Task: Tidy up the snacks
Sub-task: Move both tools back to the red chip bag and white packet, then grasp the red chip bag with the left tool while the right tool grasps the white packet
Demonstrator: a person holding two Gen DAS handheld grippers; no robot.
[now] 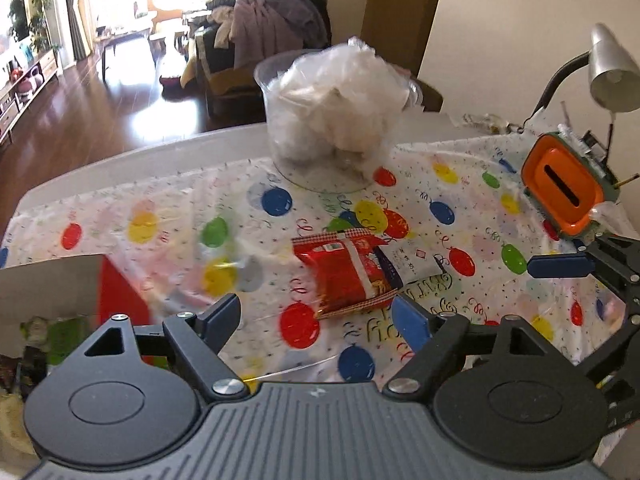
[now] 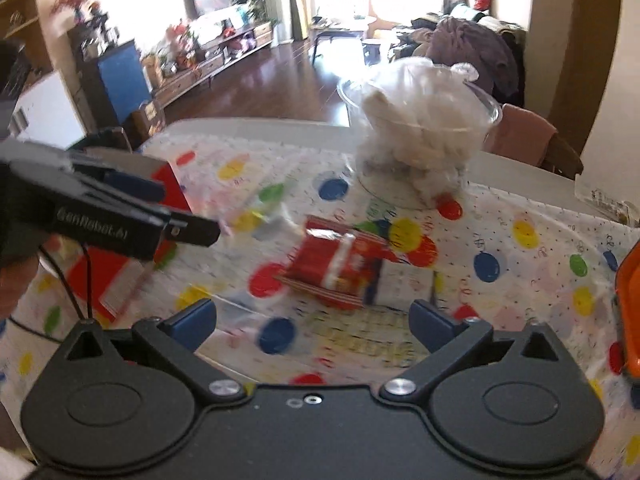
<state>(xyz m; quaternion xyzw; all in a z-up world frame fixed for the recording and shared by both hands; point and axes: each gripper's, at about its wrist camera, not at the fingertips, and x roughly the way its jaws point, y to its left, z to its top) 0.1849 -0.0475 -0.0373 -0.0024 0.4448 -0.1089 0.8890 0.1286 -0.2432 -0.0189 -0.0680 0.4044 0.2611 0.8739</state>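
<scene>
A red snack packet (image 1: 344,276) lies on the balloon-print tablecloth (image 1: 160,216), partly over a white and blue packet (image 1: 412,266). My left gripper (image 1: 320,314) is open and empty, its blue fingers just short of the red packet. In the right wrist view the red packet (image 2: 332,268) and the white packet (image 2: 406,284) lie ahead of my right gripper (image 2: 314,320), which is open and empty. The left gripper (image 2: 160,208) shows at the left of that view; the right gripper's finger (image 1: 560,266) shows at the right of the left wrist view.
A clear plastic tub (image 1: 332,120) full of white wrapped snacks stands at the back of the table. An open cardboard box (image 1: 52,292) with red sides and packets inside sits at the left. An orange container (image 1: 564,188) and a desk lamp (image 1: 612,68) stand at the right.
</scene>
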